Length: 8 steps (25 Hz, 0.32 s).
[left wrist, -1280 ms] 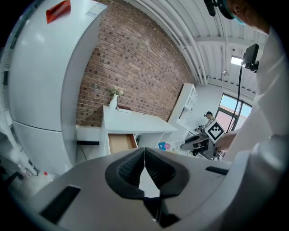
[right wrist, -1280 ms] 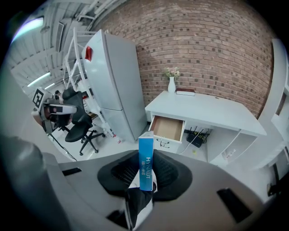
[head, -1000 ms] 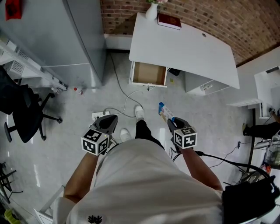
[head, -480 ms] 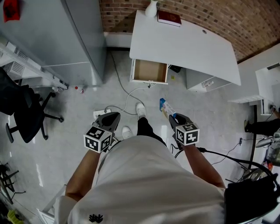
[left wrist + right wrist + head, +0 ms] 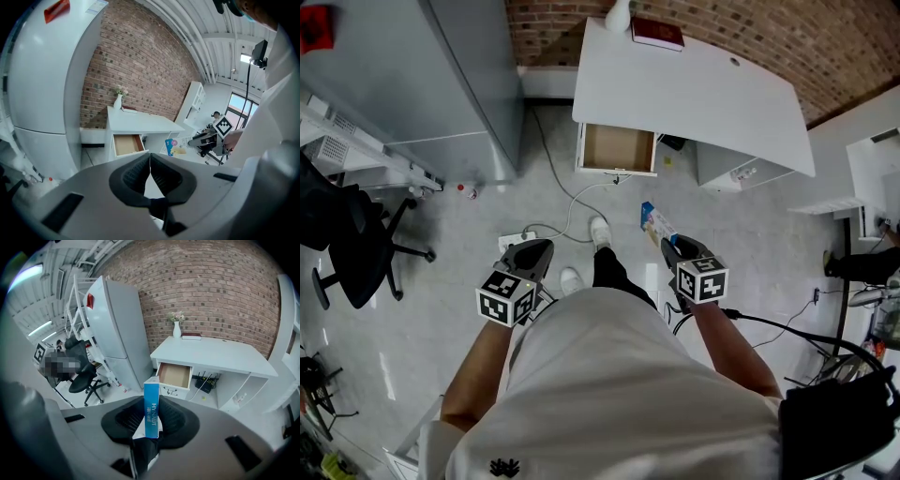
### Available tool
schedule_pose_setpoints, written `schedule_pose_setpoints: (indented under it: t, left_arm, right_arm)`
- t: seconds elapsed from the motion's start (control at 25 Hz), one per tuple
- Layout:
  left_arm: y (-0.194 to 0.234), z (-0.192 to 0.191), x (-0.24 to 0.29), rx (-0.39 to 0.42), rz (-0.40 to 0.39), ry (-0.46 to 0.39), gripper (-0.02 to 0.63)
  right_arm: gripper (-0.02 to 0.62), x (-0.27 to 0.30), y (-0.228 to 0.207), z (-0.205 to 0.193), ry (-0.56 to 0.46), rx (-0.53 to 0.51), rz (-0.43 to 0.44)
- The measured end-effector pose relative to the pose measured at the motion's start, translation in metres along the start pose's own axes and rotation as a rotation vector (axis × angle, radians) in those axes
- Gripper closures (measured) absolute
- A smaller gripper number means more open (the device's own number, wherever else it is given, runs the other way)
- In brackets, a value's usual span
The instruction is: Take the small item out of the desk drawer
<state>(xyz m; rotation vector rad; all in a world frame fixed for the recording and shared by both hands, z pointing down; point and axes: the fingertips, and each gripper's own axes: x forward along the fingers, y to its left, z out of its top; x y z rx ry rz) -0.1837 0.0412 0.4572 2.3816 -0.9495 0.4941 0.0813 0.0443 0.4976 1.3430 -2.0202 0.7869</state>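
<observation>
Right gripper view: my right tongs [image 5: 151, 423] grip the small blue box [image 5: 151, 401], well apart from the open drawer [image 5: 174, 375] at frame centre. My left tongs [image 5: 150, 174] are closed and empty. Removal looks done; next I need a spot to set the box down.

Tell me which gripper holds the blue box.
The right gripper: its jaws clamp the blue box upright; the left gripper is shut on nothing.

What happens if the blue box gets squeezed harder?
The blue box looks like thin cardboard, so it would probably dent. Its edges are straight in the right gripper, so it seems fairly stiff and light. Tall and narrow, it would likely tip if stood upright.
</observation>
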Motion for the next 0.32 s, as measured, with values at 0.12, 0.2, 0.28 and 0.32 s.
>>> schedule_pose_setpoints:
  t: [0.12,0.2,0.28,0.32]
  left_arm:
    - [0.0013,-0.0007,0.0023,-0.001,0.001,0.005,0.583]
    - [0.0022,-0.0018,0.0033,-0.002,0.000,0.008,0.583]
    - [0.0027,-0.0031,0.0049,-0.002,-0.001,0.010,0.583]
    - [0.0030,-0.0038,0.0058,-0.002,-0.002,0.011,0.583]
  right_arm:
    - [0.485,0.0035,-0.0017,0.0010,0.000,0.005,0.005]
    - [0.485,0.0050,-0.0035,0.0021,-0.001,0.010,0.001]
    - [0.485,0.0057,-0.0072,0.0029,-0.001,0.015,-0.011]
    - [0.485,0.0060,-0.0093,0.0033,-0.001,0.018,-0.017]
